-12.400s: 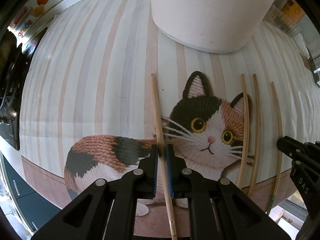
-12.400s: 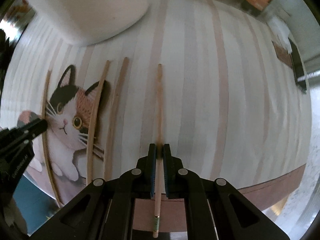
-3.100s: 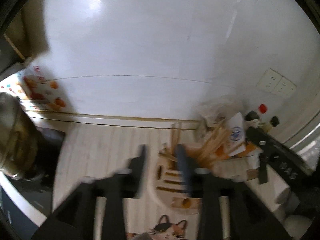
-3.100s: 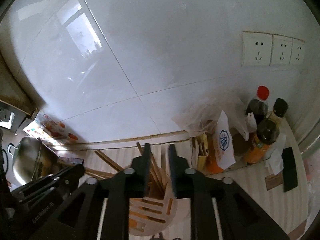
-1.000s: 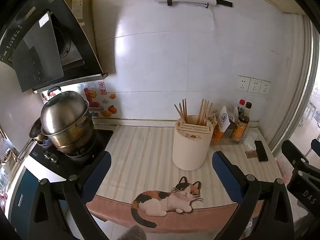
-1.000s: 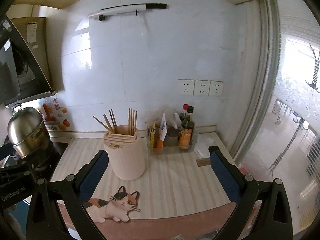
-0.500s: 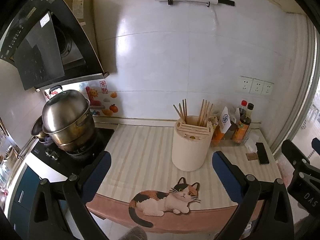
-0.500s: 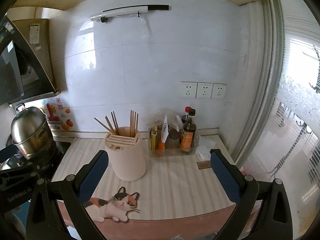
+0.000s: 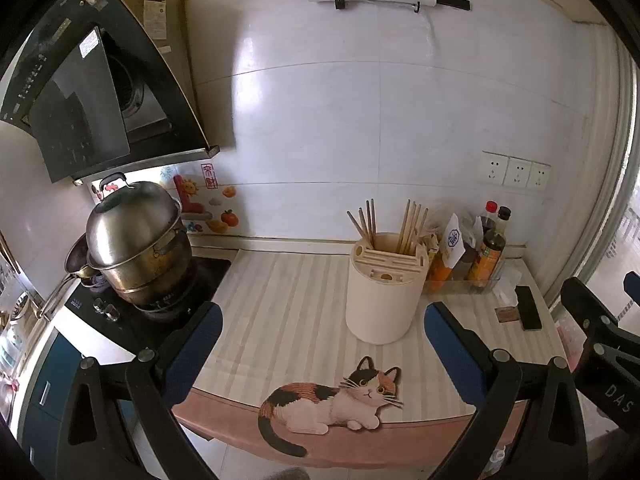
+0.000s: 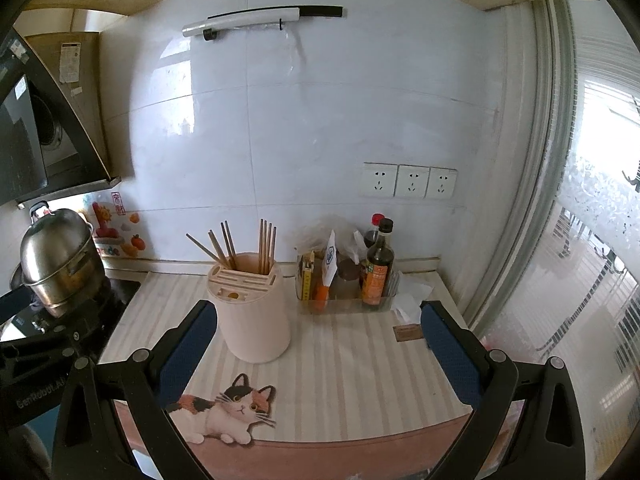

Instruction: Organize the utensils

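A cream cylindrical utensil holder (image 9: 384,294) (image 10: 254,312) stands on the striped counter mat. Several wooden chopsticks (image 9: 410,222) (image 10: 266,246) stick up out of its top, in two bunches. My left gripper (image 9: 320,348) is held well back from the counter, wide open, with nothing between its blue pads. My right gripper (image 10: 318,350) is also pulled back, wide open and empty. In the left wrist view the right gripper's black body (image 9: 600,344) shows at the right edge.
A mat with a cat picture (image 9: 336,400) (image 10: 224,408) covers the counter. A steel pot (image 9: 136,236) (image 10: 60,260) sits on the stove at left. A clear tray of bottles and packets (image 10: 348,276) stands right of the holder. A black phone (image 9: 528,312) lies near the window.
The chopsticks that lay on the mat and were gripped 12 s ago now stand in the holder. Both grippers have opened and drawn far back; over the last second the views barely shift.
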A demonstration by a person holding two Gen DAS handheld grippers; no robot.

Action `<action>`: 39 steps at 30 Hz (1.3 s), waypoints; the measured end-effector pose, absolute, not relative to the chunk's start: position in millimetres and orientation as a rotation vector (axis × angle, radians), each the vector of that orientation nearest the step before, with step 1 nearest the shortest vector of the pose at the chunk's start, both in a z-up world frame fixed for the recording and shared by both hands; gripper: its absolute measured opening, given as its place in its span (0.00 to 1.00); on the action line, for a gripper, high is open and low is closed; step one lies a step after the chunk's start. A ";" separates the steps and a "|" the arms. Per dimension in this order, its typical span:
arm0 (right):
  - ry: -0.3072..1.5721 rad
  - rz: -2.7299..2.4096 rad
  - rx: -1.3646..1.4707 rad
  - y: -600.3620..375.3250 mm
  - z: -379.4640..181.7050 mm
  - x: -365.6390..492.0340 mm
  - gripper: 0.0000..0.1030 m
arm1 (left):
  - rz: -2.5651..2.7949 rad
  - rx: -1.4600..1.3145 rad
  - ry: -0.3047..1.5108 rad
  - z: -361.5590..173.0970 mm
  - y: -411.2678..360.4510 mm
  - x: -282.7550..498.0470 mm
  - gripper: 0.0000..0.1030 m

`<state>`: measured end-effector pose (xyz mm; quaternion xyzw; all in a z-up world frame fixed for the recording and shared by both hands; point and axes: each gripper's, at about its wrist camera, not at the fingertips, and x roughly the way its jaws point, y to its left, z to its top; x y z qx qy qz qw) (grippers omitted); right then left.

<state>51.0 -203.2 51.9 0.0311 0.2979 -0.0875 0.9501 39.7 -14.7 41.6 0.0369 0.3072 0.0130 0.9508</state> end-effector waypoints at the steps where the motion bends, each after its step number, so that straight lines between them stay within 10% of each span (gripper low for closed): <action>1: 0.606 -0.179 0.062 -203.0 51.8 51.7 1.00 | 0.029 0.074 0.624 41.9 -15.4 39.7 1.00; 39: 0.602 -0.166 0.056 -206.3 52.4 49.1 1.00 | 0.048 0.074 0.619 45.4 -12.7 36.0 1.00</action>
